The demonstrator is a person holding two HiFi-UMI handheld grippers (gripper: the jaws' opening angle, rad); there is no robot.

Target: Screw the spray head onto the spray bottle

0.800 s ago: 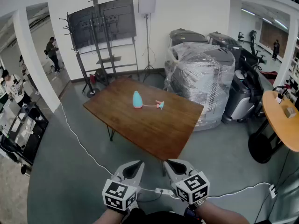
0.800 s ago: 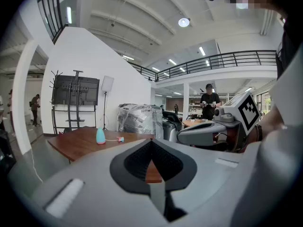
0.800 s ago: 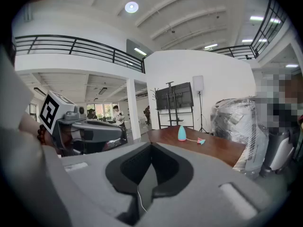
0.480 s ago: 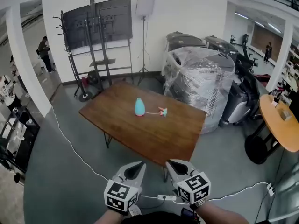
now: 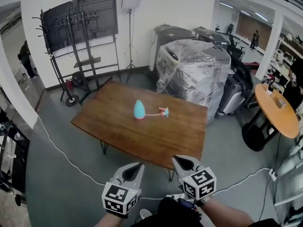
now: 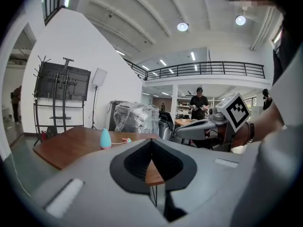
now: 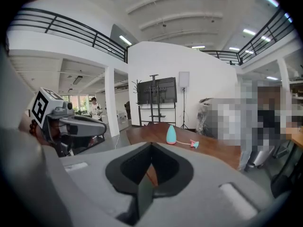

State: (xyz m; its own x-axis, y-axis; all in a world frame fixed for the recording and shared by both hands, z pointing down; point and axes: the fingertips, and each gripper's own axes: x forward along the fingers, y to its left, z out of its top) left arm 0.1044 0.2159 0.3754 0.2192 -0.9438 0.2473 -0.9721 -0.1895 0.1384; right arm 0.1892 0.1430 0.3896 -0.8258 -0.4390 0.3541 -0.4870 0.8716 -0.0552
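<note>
Head view, stock as seen.

Surface: brown wood on dark legs, standing on a grey floor.

Bottle: teal, upright, near the middle of the surface, with no head on it.

Spray head: pink and teal, lying on the surface just right of the bottle. A thin pale tube runs from it toward the bottle's foot.

Left tool: low in the frame, short of the surface's near edge. Its jaws are pressed together with nothing between them.

Right tool: beside the left tool at about the same level. Its jaws are likewise together and empty.

Both tools point toward the surface, well apart from the bottle and spray head.

Wrapped stack: clear film, behind the surface at the right.

Screen stand: dark, at the far wall.

Cable: white, trailing across the floor at the left.
</note>
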